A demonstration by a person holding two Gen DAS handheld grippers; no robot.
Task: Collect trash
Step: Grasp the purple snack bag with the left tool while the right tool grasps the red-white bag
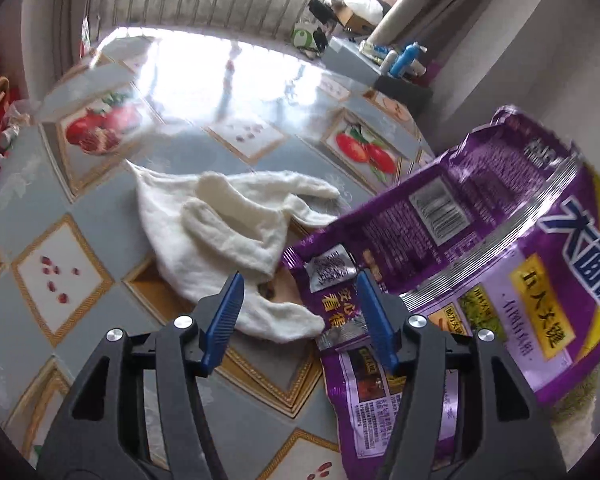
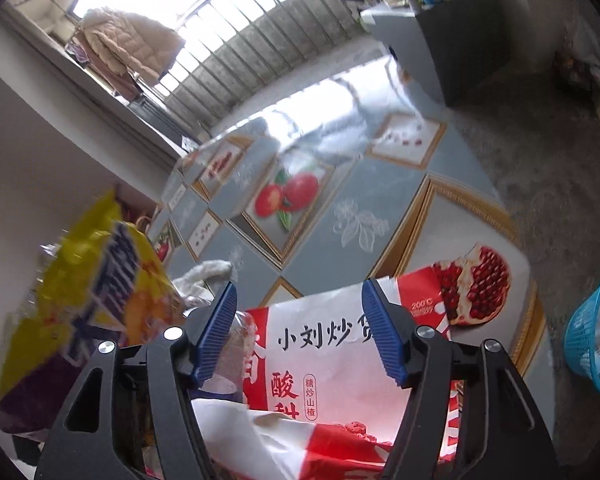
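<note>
In the left wrist view a big purple snack bag (image 1: 480,240) rises from the table's right side. Its torn corner reaches in between the jaws of my left gripper (image 1: 300,310) and lies against the right finger (image 1: 376,320). The left pad stands clear of it, so the gripper is open. The right wrist view shows the same bag (image 2: 80,300), yellow and purple, blurred at the left. My right gripper (image 2: 298,320) is open over a red and white paper snack bag (image 2: 332,360), which spreads wider than the jaws.
A crumpled white cloth (image 1: 220,224) lies mid-table on the fruit-patterned tablecloth (image 1: 228,136). A blue mesh basket (image 2: 596,340) holding white scraps stands on the floor at the right. A dark cabinet (image 1: 404,90) with bottles sits beyond the table.
</note>
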